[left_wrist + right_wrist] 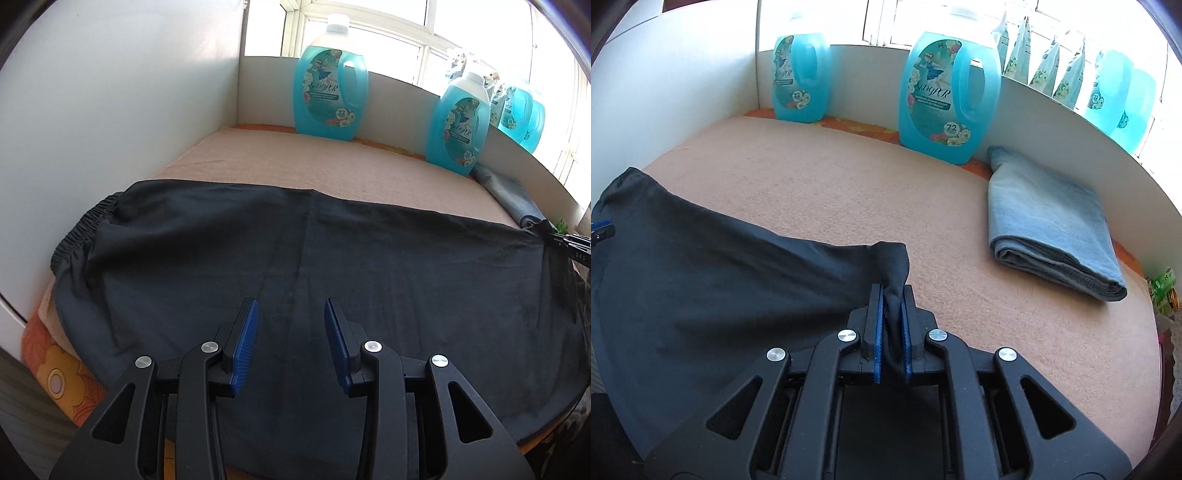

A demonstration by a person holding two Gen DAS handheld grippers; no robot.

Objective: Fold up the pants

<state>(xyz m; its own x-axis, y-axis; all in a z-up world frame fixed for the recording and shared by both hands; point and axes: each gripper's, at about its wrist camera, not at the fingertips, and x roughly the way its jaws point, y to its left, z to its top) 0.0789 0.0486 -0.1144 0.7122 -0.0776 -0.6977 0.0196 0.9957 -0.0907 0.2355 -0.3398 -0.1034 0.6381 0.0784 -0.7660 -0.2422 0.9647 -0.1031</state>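
Black pants (295,258) lie spread across the beige-covered table (295,162), elastic waistband (85,225) at the left. My left gripper (291,306) is open and empty, hovering over the near middle of the pants. My right gripper (892,291) is shut on a bunched corner of the black pants (701,280) at their right end, held just above the table (849,192). The right gripper also shows at the right edge of the left wrist view (569,242), and a left fingertip (602,226) shows at the left edge of the right wrist view.
Two blue detergent bottles (799,79) (945,96) stand along the white back wall, with more bottles and pouches (1045,66) on the windowsill. Folded light blue jeans (1049,221) lie at the back right. A white side panel (110,110) bounds the left.
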